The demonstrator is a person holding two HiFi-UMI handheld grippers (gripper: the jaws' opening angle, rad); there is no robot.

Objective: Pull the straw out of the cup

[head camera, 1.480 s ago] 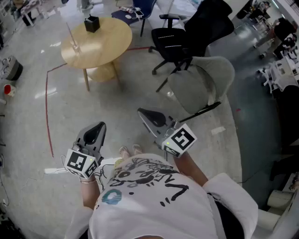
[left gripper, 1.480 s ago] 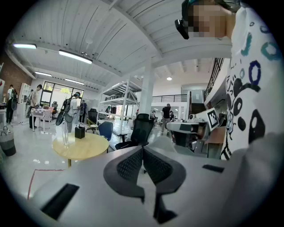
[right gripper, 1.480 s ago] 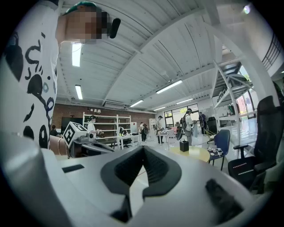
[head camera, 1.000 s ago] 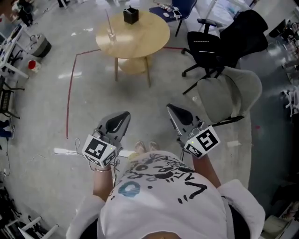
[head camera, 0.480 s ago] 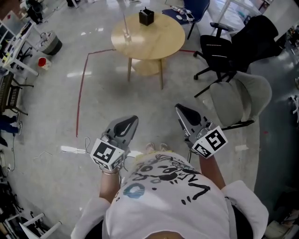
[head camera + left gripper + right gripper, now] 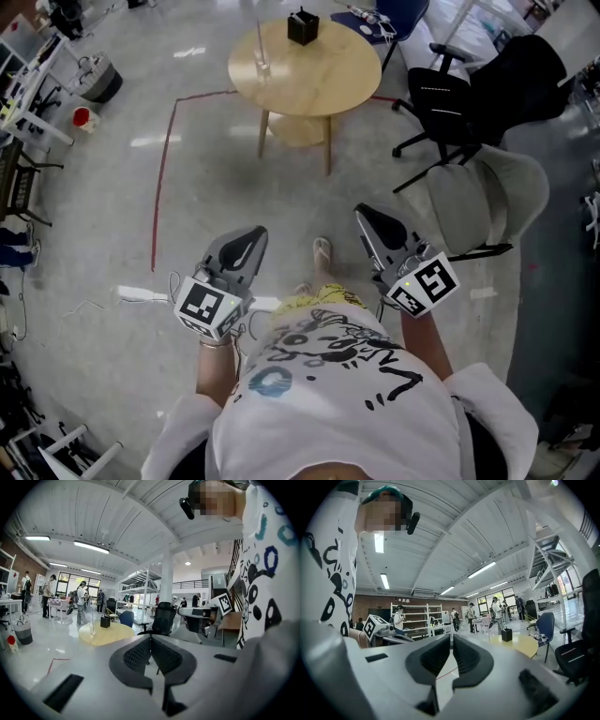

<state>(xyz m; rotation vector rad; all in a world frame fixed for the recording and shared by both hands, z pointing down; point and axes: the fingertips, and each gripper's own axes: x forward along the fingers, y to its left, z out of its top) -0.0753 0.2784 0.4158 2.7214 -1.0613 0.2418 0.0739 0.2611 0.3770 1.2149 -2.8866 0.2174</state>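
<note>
Round table (image 6: 328, 66) holds cup (image 6: 263, 67), straw (image 6: 260, 37) upright; left gripper (image 6: 259, 232) and right gripper (image 6: 360, 212) clenched shut, empty.

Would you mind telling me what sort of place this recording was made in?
It looks like a large open-plan lab or workshop-office: metal shelving racks stand under ceiling strip lights, and office chairs sit beside a round wooden table on a bare polished floor.

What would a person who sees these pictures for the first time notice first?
Low in the head view, the left gripper and the right gripper, both shut and empty, point toward a round wooden table at the top. On it stand a cup with a straw and a black box.
</note>
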